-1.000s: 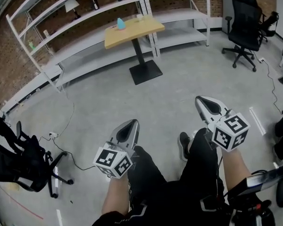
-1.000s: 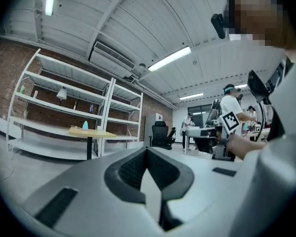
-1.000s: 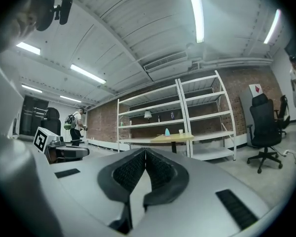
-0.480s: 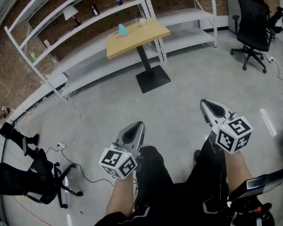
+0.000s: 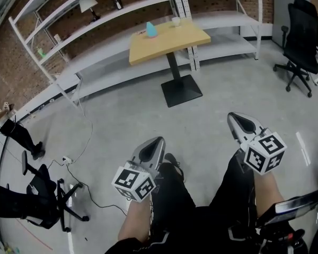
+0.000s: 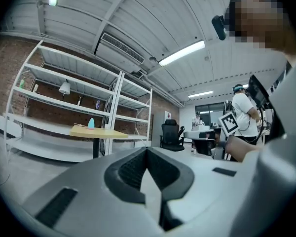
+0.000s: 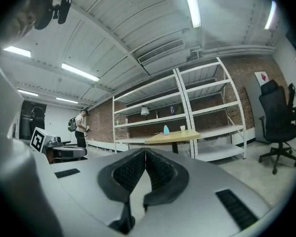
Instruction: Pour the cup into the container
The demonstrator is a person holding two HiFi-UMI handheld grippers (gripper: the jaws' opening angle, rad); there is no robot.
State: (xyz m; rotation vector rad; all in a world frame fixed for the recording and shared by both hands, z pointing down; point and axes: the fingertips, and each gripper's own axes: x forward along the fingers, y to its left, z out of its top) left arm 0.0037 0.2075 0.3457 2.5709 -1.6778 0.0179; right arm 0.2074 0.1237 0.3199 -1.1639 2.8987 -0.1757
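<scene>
A wooden pedestal table (image 5: 169,40) stands across the floor, far ahead of both grippers. On it are a light blue vessel (image 5: 151,29) and a small white cup (image 5: 176,21). My left gripper (image 5: 155,141) and right gripper (image 5: 233,116) are held low in front of the person's legs, both shut with nothing between the jaws. The left gripper view shows its shut tips (image 6: 148,149) with the table (image 6: 96,132), blue vessel (image 6: 91,123) and cup (image 6: 106,126) far off. In the right gripper view the shut tips (image 7: 145,151) point toward the table (image 7: 173,137), vessel (image 7: 166,129) and cup (image 7: 182,128).
White metal shelving (image 5: 95,20) lines the brick wall behind the table. Black office chairs stand at right (image 5: 302,36) and lower left (image 5: 37,194), and a cable (image 5: 79,152) trails on the concrete floor. A person with a backpack (image 7: 80,128) stands far off.
The head view has moved nearer the table, which now sits further right and slightly larger. Both grippers keep their place by the legs and stay shut.
</scene>
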